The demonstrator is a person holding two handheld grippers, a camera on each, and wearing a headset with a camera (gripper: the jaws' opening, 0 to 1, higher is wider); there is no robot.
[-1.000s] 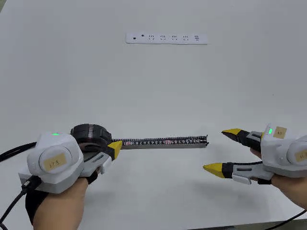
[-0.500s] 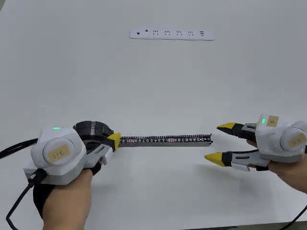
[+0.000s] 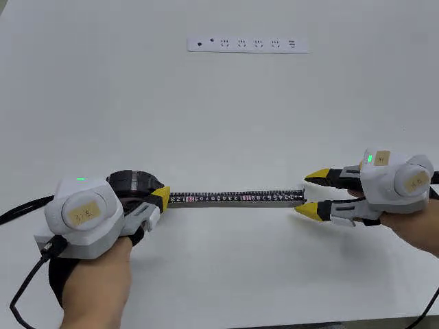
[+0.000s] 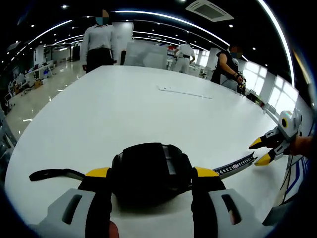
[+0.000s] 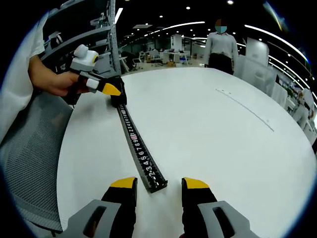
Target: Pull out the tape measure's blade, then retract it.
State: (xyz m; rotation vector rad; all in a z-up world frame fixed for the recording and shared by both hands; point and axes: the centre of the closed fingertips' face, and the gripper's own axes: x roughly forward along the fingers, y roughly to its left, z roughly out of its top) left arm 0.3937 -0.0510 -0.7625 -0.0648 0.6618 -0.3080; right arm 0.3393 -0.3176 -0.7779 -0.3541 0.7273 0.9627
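Observation:
A black tape measure case [image 3: 134, 184] rests on the white table, and my left gripper [image 3: 154, 202] is shut on it. In the left gripper view the case [image 4: 151, 171] sits squeezed between both yellow-tipped fingers. The blade [image 3: 233, 199] lies drawn out flat to the right along the table. My right gripper [image 3: 310, 192] is open at the blade's far end, one yellow tip above it and one below. In the right gripper view the blade [image 5: 138, 148] runs away toward the left gripper [image 5: 111, 89], and its end hook lies between my right gripper's [image 5: 159, 184] tips with gaps on both sides.
A white power strip [image 3: 248, 45] lies at the far side of the table [image 3: 219, 123]. A black cable [image 3: 20, 212] trails off left from the left gripper. A mesh chair [image 5: 29, 158] stands by the table's near edge. People stand beyond the table [image 4: 99, 44].
My right gripper has moved left to the blade's end and its jaws have narrowed around the tip. The left gripper keeps its hold on the case.

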